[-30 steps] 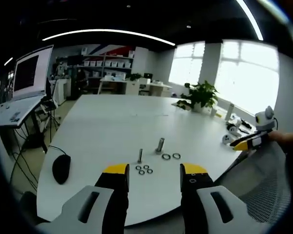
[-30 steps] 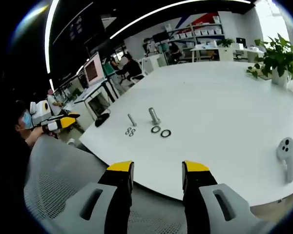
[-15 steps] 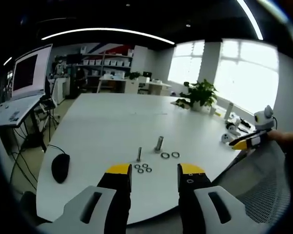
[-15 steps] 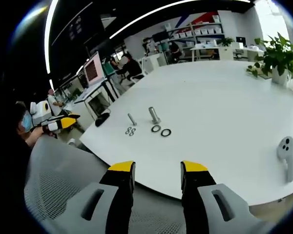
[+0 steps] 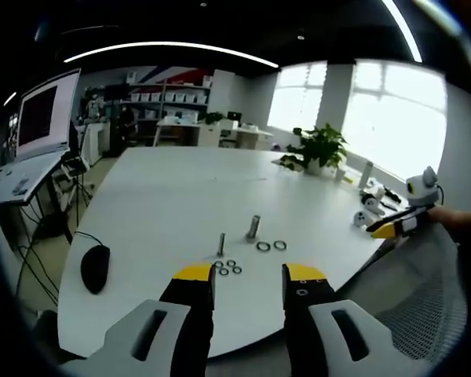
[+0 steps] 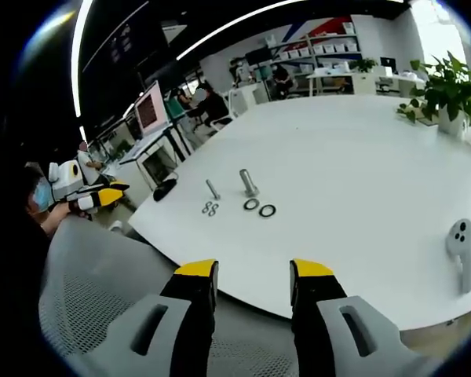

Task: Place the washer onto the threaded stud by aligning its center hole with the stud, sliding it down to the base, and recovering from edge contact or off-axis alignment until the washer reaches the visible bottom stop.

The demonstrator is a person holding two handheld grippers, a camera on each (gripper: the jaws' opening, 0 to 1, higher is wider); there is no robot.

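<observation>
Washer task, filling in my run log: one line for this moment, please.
phase: pre-grasp | left gripper: open, empty | right gripper: open, empty | washers: on table beside thick stud | stud: bare

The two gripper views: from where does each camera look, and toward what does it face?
Left gripper view: rides on the left hand-held gripper off the near edge of the white table, facing the studs and washers; its own open jaws show, and the right hand-held gripper at right.
Right gripper view: rides on the right hand-held gripper beyond another edge, above a mesh chair; open jaws show, with the left hand-held gripper at left.
Both share the table, studs and washers.
</observation>
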